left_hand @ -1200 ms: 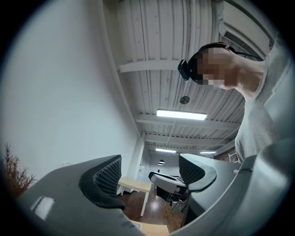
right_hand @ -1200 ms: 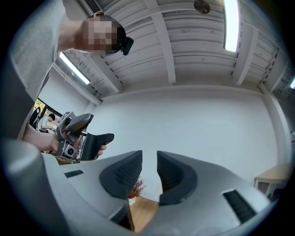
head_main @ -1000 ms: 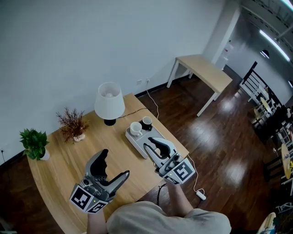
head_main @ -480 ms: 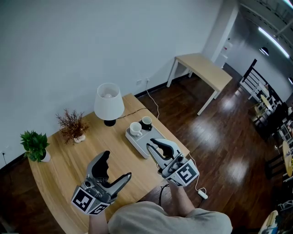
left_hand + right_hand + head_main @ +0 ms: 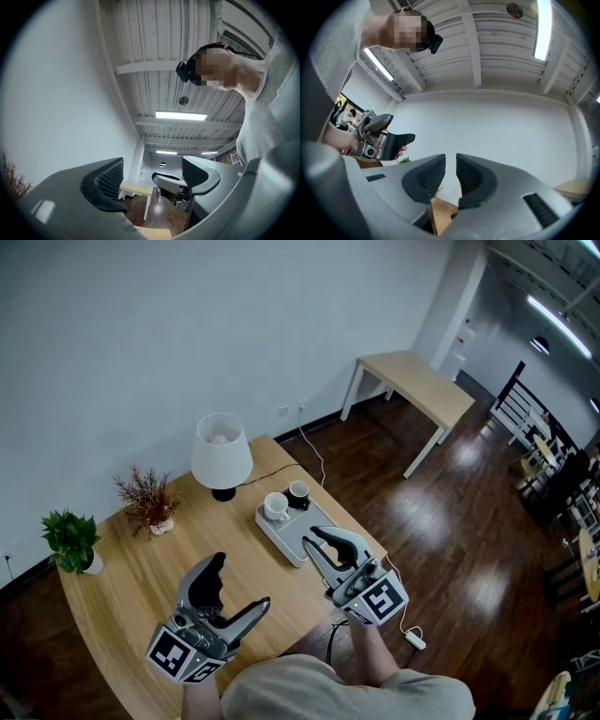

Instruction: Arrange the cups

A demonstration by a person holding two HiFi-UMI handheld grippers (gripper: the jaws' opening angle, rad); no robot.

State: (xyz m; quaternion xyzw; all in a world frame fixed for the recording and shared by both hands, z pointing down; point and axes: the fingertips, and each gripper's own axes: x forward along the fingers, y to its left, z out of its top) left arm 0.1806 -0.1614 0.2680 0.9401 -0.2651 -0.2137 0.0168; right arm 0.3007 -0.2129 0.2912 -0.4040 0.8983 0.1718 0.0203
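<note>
Head view: two small cups, one white (image 5: 276,506) and one dark (image 5: 298,491), stand side by side on a grey tray (image 5: 287,536) on the desk (image 5: 141,563), just beyond my right gripper (image 5: 313,538), whose empty jaws are closing. My left gripper (image 5: 241,579) has its jaws apart, holding nothing. The cups look light, rigid, glazed and breakable, so I'd pinch one wall at the rim, gently.

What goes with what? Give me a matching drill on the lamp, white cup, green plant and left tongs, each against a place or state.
Things:
1. lamp
2. white cup
3. green plant
4. left tongs

Places or states:
A. on the tray
B. at the table's far left edge
C. open, nothing between them
D. on the table just beyond the tray

Pairs: 1-D, 2-A, 3-B, 4-C
</note>
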